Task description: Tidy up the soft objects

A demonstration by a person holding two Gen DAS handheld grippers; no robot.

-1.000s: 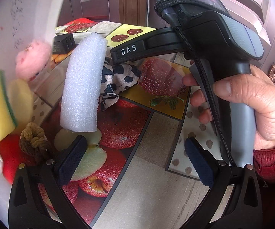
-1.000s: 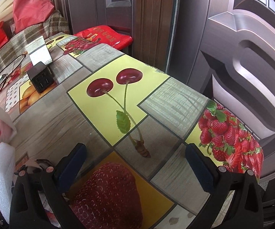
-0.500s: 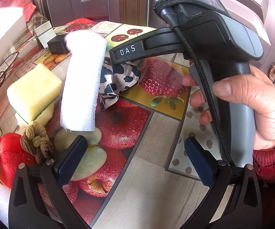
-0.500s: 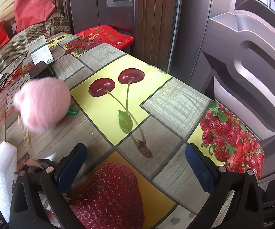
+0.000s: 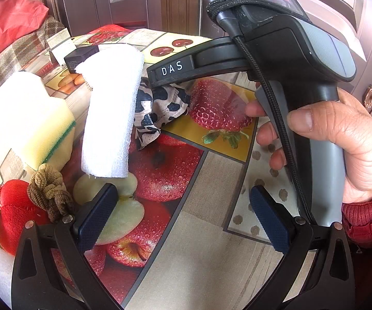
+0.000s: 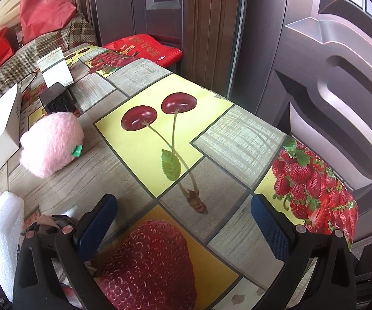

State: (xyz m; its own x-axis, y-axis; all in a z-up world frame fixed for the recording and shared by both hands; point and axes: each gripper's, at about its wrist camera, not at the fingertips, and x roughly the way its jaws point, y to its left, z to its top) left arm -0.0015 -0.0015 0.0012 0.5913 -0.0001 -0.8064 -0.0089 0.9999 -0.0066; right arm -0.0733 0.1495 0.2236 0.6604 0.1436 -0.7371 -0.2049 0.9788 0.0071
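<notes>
Soft objects lie on the fruit-print table. In the left wrist view a white foam block [image 5: 111,111] sits ahead, with a yellow sponge [image 5: 45,131], a brown scrunchie [image 5: 50,193], a red plush [image 5: 13,214] and a cow-print cloth [image 5: 160,106] around it. My left gripper [image 5: 183,219] is open and empty just short of the foam. In the right wrist view a pink plush ball [image 6: 51,143] rests on the table at left, and the foam block [image 6: 4,235] shows at lower left. My right gripper [image 6: 183,228] is open and empty over the strawberry print.
A white box [image 6: 0,126] stands left of the pink ball, also seen in the left wrist view [image 5: 7,108]. A black charger [image 6: 56,100] and a small mirror card [image 6: 55,71] lie behind. A dark door [image 6: 327,77] stands past the table's right edge [image 6: 351,206].
The white box was lifted away to the left, spilling the sponge and the pink ball. The ball dropped and came to rest on the table. Both grippers stayed put.
</notes>
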